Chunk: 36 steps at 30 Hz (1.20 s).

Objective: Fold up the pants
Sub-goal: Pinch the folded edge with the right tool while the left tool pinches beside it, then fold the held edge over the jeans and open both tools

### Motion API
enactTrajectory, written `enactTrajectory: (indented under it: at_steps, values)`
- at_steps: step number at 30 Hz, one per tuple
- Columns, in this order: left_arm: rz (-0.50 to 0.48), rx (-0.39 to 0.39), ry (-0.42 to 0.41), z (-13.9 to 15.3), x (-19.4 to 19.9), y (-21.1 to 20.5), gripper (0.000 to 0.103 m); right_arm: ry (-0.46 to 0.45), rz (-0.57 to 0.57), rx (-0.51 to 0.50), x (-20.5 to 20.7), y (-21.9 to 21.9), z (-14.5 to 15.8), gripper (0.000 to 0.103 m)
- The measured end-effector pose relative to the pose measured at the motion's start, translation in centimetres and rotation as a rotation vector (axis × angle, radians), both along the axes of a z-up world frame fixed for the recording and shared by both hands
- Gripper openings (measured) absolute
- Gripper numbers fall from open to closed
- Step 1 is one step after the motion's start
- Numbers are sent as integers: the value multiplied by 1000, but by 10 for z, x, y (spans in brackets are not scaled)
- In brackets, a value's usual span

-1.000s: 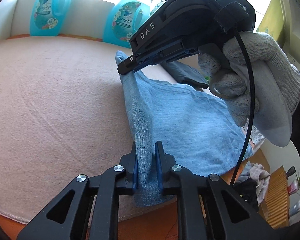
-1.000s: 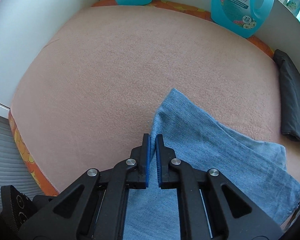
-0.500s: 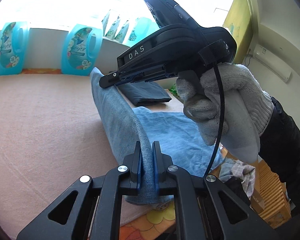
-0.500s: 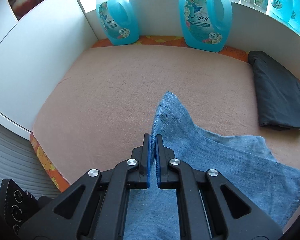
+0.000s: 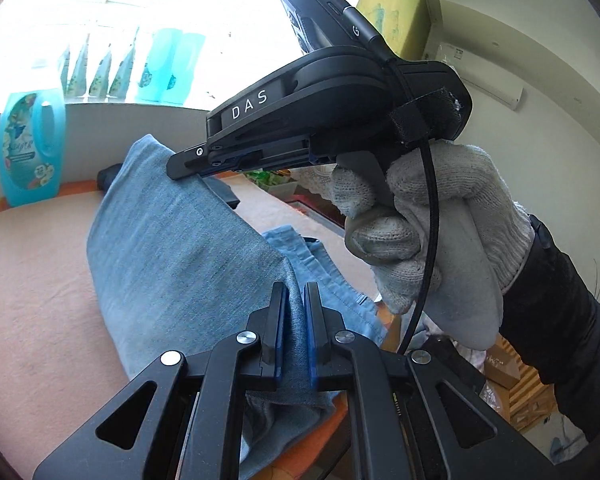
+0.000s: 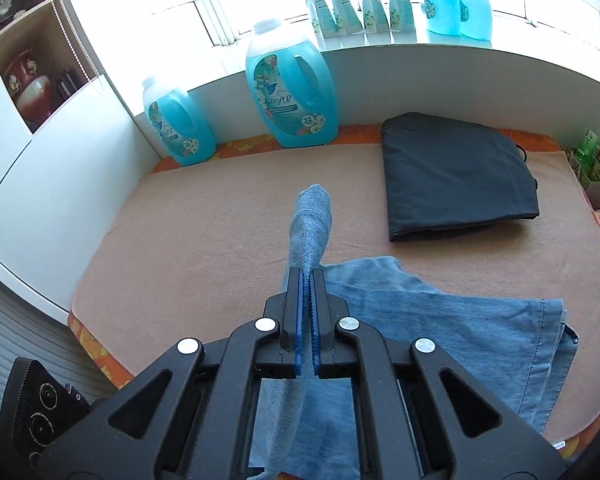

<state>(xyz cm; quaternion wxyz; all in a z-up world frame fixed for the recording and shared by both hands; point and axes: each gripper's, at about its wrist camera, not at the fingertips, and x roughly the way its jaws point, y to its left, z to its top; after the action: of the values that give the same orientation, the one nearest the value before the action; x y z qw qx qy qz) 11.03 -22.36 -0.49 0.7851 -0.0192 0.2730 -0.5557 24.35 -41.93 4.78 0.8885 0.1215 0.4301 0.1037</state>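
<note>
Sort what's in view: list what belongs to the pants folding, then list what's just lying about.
In the job:
- blue jeans, one edge lifted
- left gripper, shut on the denim
- right gripper, shut on the denim
- pink blanket under the jeans

Lying about:
- folded dark garment
- two blue detergent bottles by the wall
- pouches on the sill

a folded dark garment (image 6: 458,182) lies on the beige towel (image 6: 204,236) near the far right corner of the surface. two blue detergent jugs (image 6: 292,102) stand at the far edge against the low white wall (image 6: 420,84), with pouches (image 6: 360,6) on the sill above.
</note>
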Motion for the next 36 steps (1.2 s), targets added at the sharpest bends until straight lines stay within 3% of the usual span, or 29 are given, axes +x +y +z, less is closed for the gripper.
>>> enactTrajectory:
  at_steps: [12,19,27,31,33,36]
  values:
    - [-193,41,23,-13,1,-108,3,15,-181,70,-48,-119,-30,3]
    - [-257,87,32,-28,6,-152,3,41,-269,78,-68,-165,-55,3]
    - [-290,123,15,-32,15,-156,3,67,-335,114,-82,-205,-87,2]
    - [-239,148,-10,-31,27,-136,3,89,-368,115,-78,-218,-105,2]
    - [-198,177,-29,-35,31,-123,4,92,-410,56,-78,-226,-110,0]
    - [-147,221,-29,-42,30,-109,4,79,-424,216,-86,-251,-118,0]
